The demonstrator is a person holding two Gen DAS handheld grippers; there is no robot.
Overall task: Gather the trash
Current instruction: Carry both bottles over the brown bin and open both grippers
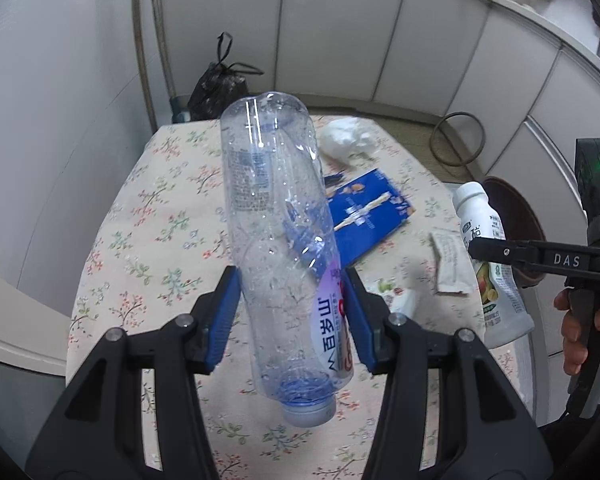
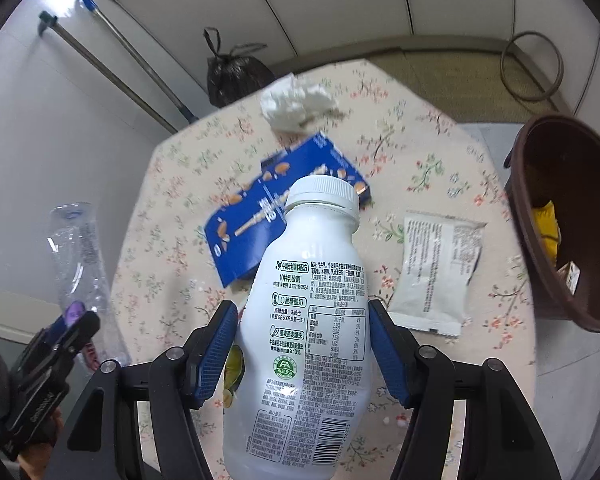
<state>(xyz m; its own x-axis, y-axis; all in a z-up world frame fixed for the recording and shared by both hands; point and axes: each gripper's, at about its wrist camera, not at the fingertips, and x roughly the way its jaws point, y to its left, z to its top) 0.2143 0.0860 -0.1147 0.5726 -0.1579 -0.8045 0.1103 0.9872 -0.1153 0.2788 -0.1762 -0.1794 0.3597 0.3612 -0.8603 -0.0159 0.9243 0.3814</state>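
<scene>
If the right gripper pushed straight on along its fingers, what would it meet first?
Probably the blue carton lying on the table: it sits straight beyond the cap of the white bottle held in the right gripper. Depth is hard to judge.

Clear bottle (image 1: 278, 240): thin transparent plastic, glossy, crinkled, glossy printed label. Yogurt bottle (image 2: 304, 320): opaque white plastic, smooth, semi-gloss, ribbed cap. Gripper fingers (image 2: 216, 352): matt black plastic, blue ridged rubbery-looking pads, small shiny metal pins. Tablecloth (image 2: 420, 152): matt floral cloth. Blue box (image 2: 244, 220): flattened card, slight sheen. Sachet (image 2: 436, 272): matt, wrinkled, paper or film, can't tell. Tissue (image 2: 296, 108): crumpled soft paper. Bin (image 2: 556, 216): smooth brown plastic. Black bag (image 2: 232, 76): thin glossy plastic.
</scene>
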